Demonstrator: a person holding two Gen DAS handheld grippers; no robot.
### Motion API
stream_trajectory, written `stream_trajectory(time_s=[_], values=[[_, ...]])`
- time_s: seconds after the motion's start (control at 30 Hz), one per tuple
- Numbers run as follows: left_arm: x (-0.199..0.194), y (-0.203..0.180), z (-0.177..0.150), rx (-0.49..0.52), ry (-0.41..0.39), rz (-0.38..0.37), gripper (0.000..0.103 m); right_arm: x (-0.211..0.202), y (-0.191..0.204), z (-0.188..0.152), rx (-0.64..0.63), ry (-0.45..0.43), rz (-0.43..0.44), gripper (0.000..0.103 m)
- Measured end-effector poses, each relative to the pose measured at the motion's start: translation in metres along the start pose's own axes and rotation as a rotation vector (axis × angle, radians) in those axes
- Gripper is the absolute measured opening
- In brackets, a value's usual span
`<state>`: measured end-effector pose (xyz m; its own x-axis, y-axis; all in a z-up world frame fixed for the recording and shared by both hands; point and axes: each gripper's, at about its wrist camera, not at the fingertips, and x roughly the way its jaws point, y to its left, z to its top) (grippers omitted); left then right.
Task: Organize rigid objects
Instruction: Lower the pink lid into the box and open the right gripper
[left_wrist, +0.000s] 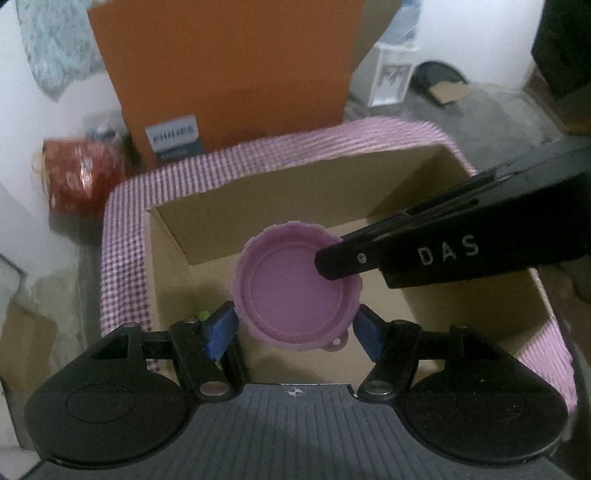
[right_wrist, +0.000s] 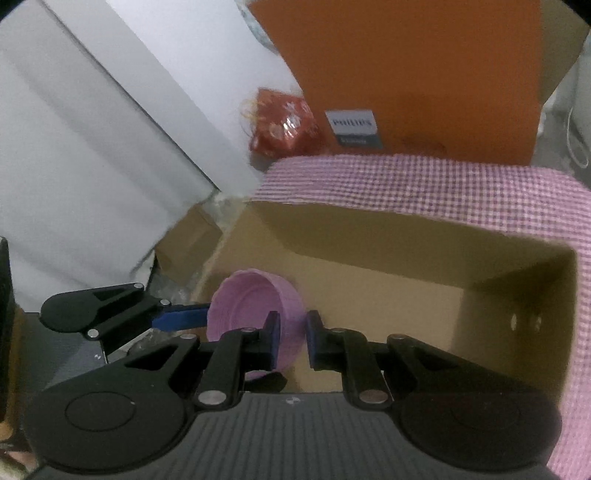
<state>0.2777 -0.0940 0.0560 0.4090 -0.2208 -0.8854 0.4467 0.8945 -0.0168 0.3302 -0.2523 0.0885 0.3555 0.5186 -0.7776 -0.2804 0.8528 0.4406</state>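
Left gripper (left_wrist: 293, 330): blue pads flanking pink lid (left_wrist: 297, 286), touching its sides, above open cardboard box (left_wrist: 480, 317). Right gripper (right_wrist: 291, 339): marked "DAS", narrow, pinching lid wall. Orange carton (left_wrist: 229, 74): labelled "PHILIPS". Red gift bag (left_wrist: 79, 173) beside.

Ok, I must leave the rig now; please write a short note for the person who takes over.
Left gripper: shut across the pink lid, one pad on each side.
Right gripper: shut on the rim wall of the same lid.
The lid is held, hollow side up, over the open cardboard box.
Done: lid is at the box.
Left: probably lower it in and open both.
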Motion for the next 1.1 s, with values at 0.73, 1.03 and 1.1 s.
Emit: stream_trajectory(time_s=[0.73,1.03,1.1], values=[[0.08,-0.007,0.031,0.121,0.142,0.242,0.073,0.126,-0.06,0.016,0.19,0.146,0.049,0.02],[0.053,-0.015,0.031,0.12,0.073,0.23,0.074,0.087,-0.062,0.013,0.224,0.072,0.067,0.021],[0.039,-0.017,0.03,0.119,0.043,0.221,0.074,0.068,-0.061,0.013,0.234,0.04,0.084,0.021]])
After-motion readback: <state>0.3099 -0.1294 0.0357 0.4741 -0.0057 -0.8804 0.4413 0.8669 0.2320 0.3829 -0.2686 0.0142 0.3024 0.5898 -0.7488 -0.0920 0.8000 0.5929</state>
